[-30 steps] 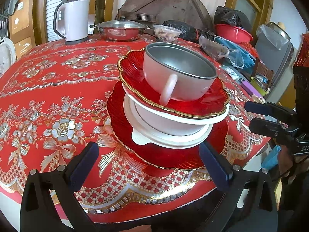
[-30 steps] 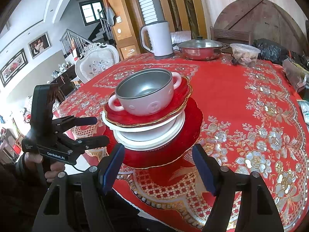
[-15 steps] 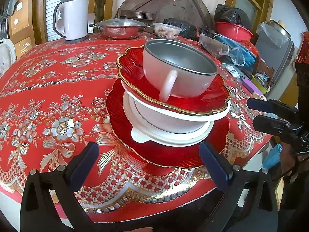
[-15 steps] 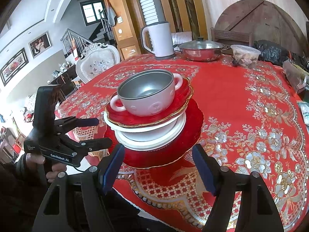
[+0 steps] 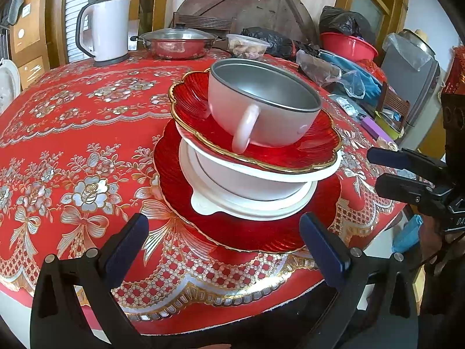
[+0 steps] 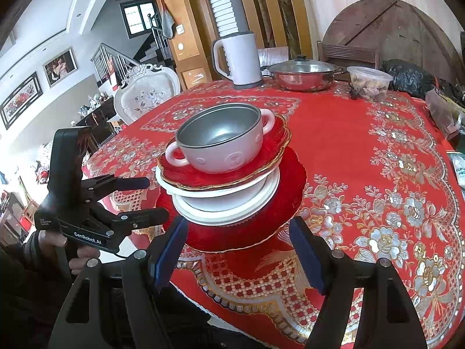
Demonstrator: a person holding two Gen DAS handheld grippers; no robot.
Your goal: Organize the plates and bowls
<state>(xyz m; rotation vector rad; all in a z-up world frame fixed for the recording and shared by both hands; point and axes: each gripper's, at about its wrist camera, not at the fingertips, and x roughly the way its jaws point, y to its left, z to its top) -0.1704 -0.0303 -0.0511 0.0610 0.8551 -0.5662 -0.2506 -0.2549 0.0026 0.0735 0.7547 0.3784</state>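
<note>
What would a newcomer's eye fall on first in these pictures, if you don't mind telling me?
A leaning stack of dishes near the table's front edge: a pink two-handled bowl tilts on a gold-rimmed red plate, over white bowls and a large red plate. Both grippers, left and right, wait open before it.

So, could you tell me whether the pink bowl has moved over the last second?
No. The pink bowl still sits on the gold-rimmed red plate, in the same spot in front of the white kettle.
</note>
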